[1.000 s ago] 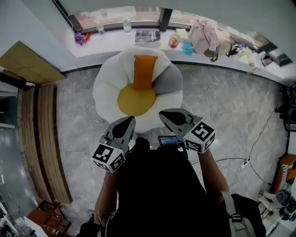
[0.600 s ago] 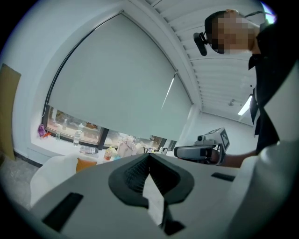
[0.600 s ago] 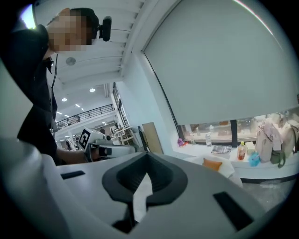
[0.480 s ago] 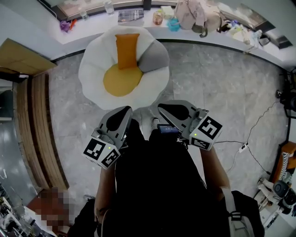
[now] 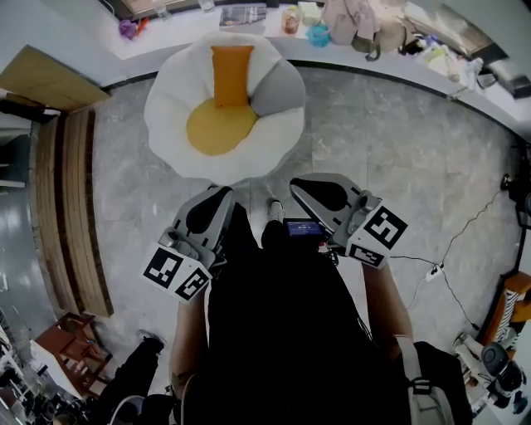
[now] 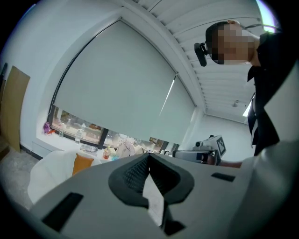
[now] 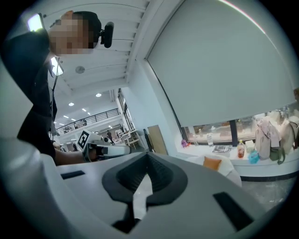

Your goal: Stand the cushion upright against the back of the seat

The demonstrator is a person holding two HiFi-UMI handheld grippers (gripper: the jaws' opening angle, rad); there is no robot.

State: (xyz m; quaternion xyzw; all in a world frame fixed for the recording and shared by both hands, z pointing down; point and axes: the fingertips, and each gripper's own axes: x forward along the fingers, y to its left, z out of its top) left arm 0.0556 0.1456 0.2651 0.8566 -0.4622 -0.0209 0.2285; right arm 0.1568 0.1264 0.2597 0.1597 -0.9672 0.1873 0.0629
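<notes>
**Cushion** [image 5: 231, 75]: orange, rectangular, standing upright w/ its back face against the backrest of the seat [image 5: 170, 108], a white petal-shaped floor chair. Its lower edge meets the round yellow seat pad [image 5: 220, 130]. A grey petal [image 5: 280, 87] sits just beside the cushion on the right gripper's side. The cushion lies ahead of both grippers and well apart from them, a little nearer the left gripper's line. Nothing touches it.

**Left gripper** [image 5: 221, 196]: jaws together, nothing btwn the pads (left gripper view). It is held in front of the person's torso, pointing fwd toward the seat.

**Right gripper** [image 5: 302, 184]: jaws likewise closed on nothing (right gripper view). It is alongside the left, w/ a gap btwn the two. Each gripper carries a rear cube w/ black-and-white square coded markers.

**Btwn the grippers:** a small lit screen [image 5: 303, 227] at the person's chest, print too small to read, and a shoe [image 5: 273, 209] on the grey stone floor [image 5: 398, 149].

**Beyond the seat, farthest from the grippers:** a white window ledge [image 5: 158, 37] bearing a magazine [image 5: 242, 15], a pale bag [image 5: 353, 17] and a teal item [image 5: 319, 35]; labels too small to read.

**Out to the left gripper's side:** a wood-slat bench [image 5: 70, 207].

**Out to the right gripper's side:** a power strip [image 5: 432, 271] w/ cable on the floor.
</notes>
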